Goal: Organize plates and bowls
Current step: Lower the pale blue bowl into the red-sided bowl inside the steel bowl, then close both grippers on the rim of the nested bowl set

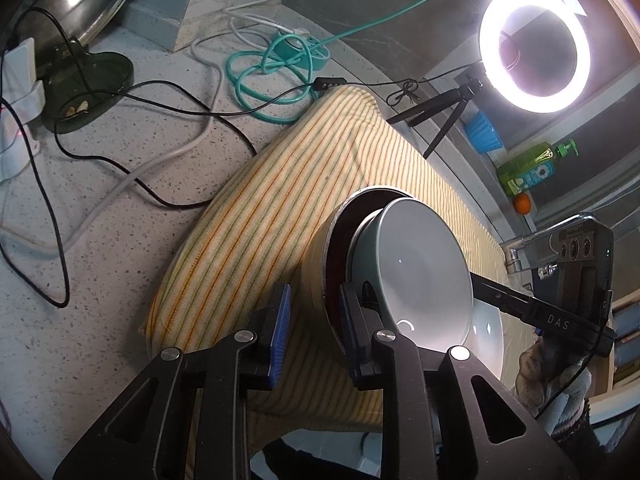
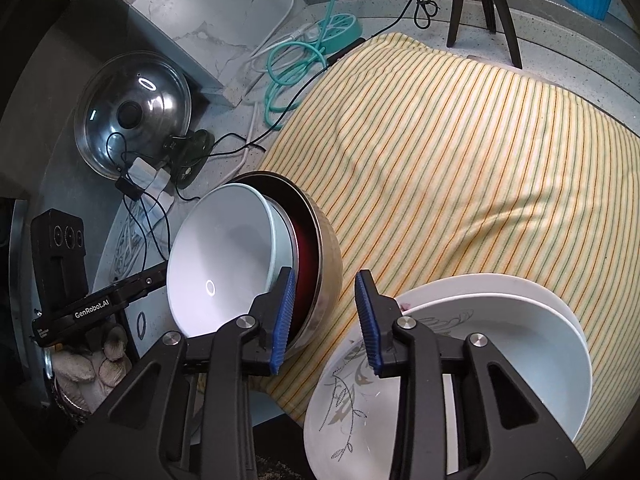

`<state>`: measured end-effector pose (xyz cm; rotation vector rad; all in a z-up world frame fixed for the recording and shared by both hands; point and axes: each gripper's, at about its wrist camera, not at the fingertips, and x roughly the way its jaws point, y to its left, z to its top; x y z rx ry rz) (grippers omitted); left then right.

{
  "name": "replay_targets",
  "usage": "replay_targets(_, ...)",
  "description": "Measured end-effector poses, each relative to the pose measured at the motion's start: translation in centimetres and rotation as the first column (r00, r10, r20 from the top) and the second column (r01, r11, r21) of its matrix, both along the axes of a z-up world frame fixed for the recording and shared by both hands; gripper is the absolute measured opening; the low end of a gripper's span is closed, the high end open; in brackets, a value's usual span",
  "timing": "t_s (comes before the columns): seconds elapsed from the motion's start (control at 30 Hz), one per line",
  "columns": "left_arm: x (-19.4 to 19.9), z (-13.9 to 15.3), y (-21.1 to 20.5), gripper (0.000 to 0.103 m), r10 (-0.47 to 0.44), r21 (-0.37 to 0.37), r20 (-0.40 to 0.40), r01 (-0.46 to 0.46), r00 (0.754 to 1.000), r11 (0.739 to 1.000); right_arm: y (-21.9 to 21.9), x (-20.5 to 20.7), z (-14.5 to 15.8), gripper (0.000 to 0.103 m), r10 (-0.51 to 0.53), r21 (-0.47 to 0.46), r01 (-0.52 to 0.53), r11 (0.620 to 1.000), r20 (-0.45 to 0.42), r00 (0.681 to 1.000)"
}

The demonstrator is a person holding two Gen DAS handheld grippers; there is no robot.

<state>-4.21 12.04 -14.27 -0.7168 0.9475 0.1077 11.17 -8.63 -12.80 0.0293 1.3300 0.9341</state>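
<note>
Bowls come first here: your left gripper (image 1: 314, 332) has its jaws apart, with the rim of the metal bowl (image 1: 316, 256) standing between the two blue pads — one pad outside the wall, the other inside against the pale grey bowl (image 1: 420, 264) that is nested in it. The pads do not seem pressed yet, so I judge the grasp as not completed. Your right gripper (image 2: 326, 320) also stands with jaws wide and holds nothing; its left pad is near the same metal bowl (image 2: 324, 276), its right pad is over the stack of white plates (image 2: 500, 320).

The nested bowls are tilted on their side on the striped cloth (image 1: 280, 184), opening toward you. Between the grey bowl and the metal one there is a dark red layer (I cannot tell if it is a third bowl or a lining).

To do this step well, close the left jaws slowly on the metal rim, and take the inner bowl together only if you want to move the whole nest. Keep the right gripper close as a support, because the inner bowl can slide out when you bring the nest upright. The cables (image 1: 168, 112) and the ring light (image 1: 534, 48) are well apart — they should not disturb you.
</note>
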Motion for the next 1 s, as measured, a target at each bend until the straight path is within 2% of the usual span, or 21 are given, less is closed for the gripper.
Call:
replay_targets(0.37,0.36,-0.11,-0.14,0.016,-0.012,-0.002,-0.004,0.012,1.0,1.0,0.33,0.05,-0.49,0.028,0.008,-0.006,-0.008,1.0,-0.01,1.0)
replay_targets(0.7,0.7,-0.34,-0.41,0.01,-0.021,-0.003,-0.006,0.021,1.0,1.0,0.47,0.1,-0.52,0.019,0.015,0.006,-0.015,1.0,-0.019,1.0)
replay_targets(1.0,0.78,-0.4,-0.55,0.009,-0.025,-0.001,-0.007,0.025,1.0,1.0,0.61,0.03,-0.45,0.018,0.015,0.004,-0.014,1.0,-0.017,1.0)
